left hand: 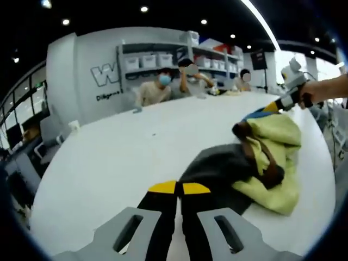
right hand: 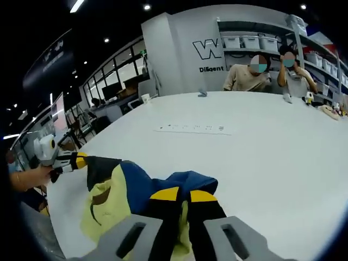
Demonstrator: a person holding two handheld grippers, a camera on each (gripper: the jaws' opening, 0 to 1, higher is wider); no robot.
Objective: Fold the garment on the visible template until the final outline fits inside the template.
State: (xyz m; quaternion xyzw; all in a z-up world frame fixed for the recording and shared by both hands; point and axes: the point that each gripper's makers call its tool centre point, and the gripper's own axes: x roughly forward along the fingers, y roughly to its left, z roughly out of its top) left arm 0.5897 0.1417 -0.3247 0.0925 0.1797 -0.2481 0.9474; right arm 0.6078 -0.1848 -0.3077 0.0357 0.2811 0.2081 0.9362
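Left gripper view: the left gripper (left hand: pixel 179 188) clamps its jaws on the garment (left hand: pixel 269 163) lying crumpled on the table (left hand: pixel 125 157); the right gripper (right hand: pixel 183 195) likewise clamps the garment.

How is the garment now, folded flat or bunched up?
Bunched up: the garment lies in a crumpled heap on the white table, its yellow, dark and blue parts overlapping.

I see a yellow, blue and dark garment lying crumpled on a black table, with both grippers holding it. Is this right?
Not quite: the table is white, not black, as the left gripper view shows. The rest holds: the garment lies crumpled, and the left gripper and right gripper both hold it.
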